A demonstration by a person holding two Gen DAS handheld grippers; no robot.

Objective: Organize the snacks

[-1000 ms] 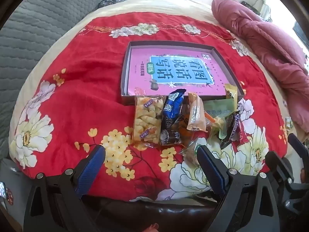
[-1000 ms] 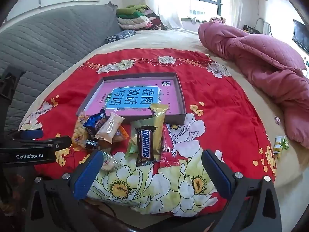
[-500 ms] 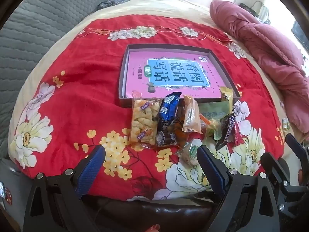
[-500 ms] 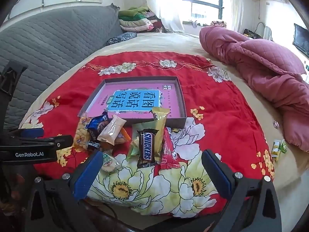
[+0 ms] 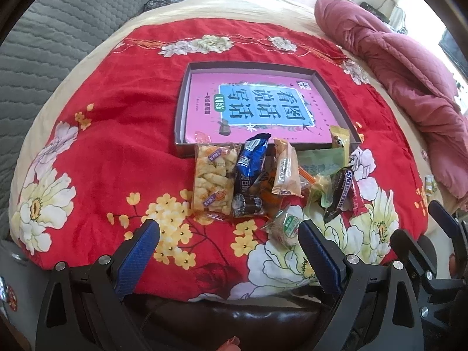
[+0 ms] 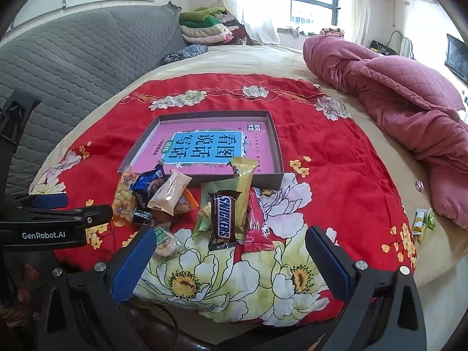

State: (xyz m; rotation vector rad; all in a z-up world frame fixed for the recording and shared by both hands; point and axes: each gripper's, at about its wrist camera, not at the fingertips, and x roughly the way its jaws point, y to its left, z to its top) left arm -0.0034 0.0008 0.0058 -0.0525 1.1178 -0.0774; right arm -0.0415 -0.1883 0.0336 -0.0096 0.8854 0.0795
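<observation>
A shallow grey box [image 5: 181, 108] [image 6: 276, 143] with a pink and blue printed sheet inside lies on the red floral blanket. Against its near wall sits a pile of snacks: a clear bag of yellow crackers [image 5: 213, 182], a blue packet [image 5: 250, 163] [image 6: 146, 185], a tan packet [image 5: 285, 169] [image 6: 169, 190], a Snickers bar [image 6: 223, 216] [image 5: 339, 193], a red packet [image 6: 256, 225], a gold packet [image 6: 244, 175] and a round green-labelled sweet [image 5: 285, 228] [image 6: 163, 238]. My left gripper [image 5: 228, 251] and right gripper [image 6: 231, 260] both stand open, empty, just short of the pile.
A rumpled pink quilt [image 6: 403, 111] lies at the right. A grey quilted headboard [image 6: 73, 73] rises on the left, with folded clothes [image 6: 204, 27] behind. Two small green packets [image 6: 422, 220] rest near the bed's right edge. The blanket [image 5: 117, 152] left of the pile is bare.
Both grippers have risen slightly, so the box and snacks sit a little lower and smaller in view. Nothing on the bed has moved; both grippers stay open.
</observation>
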